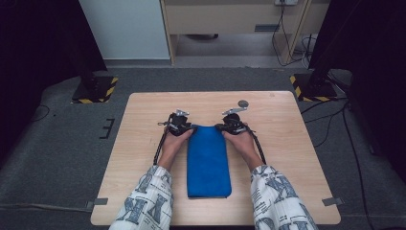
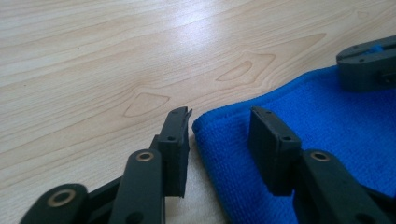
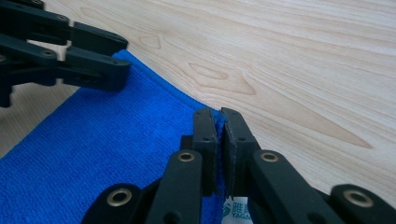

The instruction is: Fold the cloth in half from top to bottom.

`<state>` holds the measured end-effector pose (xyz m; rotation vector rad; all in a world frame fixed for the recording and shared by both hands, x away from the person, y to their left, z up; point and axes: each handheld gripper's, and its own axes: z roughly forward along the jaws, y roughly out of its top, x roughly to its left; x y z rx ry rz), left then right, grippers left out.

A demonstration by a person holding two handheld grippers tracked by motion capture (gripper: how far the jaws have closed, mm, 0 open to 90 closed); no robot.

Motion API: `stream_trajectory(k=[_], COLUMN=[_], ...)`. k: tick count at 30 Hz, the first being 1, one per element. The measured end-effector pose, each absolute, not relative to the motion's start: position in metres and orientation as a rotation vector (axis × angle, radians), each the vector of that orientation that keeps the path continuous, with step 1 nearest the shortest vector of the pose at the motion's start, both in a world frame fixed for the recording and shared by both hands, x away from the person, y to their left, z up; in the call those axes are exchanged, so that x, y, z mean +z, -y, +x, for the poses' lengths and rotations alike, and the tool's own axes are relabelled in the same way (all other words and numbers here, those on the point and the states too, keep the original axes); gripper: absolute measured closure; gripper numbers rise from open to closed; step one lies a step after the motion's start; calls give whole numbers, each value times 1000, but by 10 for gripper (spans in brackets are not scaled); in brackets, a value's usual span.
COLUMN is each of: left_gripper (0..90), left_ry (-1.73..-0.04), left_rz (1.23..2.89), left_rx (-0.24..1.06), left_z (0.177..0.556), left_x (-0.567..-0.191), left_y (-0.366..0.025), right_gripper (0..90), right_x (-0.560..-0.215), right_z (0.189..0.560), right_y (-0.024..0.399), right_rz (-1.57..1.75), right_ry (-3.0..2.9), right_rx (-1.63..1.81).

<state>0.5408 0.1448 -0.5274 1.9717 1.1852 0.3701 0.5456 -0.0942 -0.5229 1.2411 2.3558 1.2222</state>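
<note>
A blue towel (image 1: pixel 208 163), folded into a long strip, lies on the wooden table (image 1: pixel 292 143) and runs from the near edge toward the middle. Both grippers are at its far end. My left gripper (image 1: pixel 179 125) is at the far left corner. In the left gripper view its jaws (image 2: pixel 220 119) stand apart around that towel (image 2: pixel 327 121) corner, one pad beside the edge and one over the cloth, neither pressing. My right gripper (image 1: pixel 233 123) is at the far right corner. In the right gripper view it (image 3: pixel 218 114) is shut on the towel's (image 3: pixel 93 158) edge, with a blue sliver between the pads.
A small grey disc (image 1: pixel 243 103) lies on the table beyond the right gripper. Two stand bases with yellow-black stripes (image 1: pixel 95 90) (image 1: pixel 311 88) sit on the floor past the table's far corners. Cables run over the floor at the right.
</note>
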Motion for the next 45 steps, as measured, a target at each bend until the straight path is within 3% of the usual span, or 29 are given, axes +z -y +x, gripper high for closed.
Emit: stream_trajectory(k=[5,10,29,45], left_gripper=[680,862,872,872], left_ry=[-1201,-1182,-1052,-995], left_rz=[1971,1979,1891,1888], left_rx=[348,329,451,479], left_z=[543,542,510,507], left_x=[-534,-532,-468,-447], left_y=[-146,-144,-137,-141], right_gripper=[855,859,863,864], right_x=[-523,-520,-476,-456], right_z=[542,541,529,529], right_y=[92,91,111,114], right_rz=[1237,1221,1213,1178], right_ry=[-2356,-2356,-2252,-2212], right_rx=[1236,1240,1321,1362])
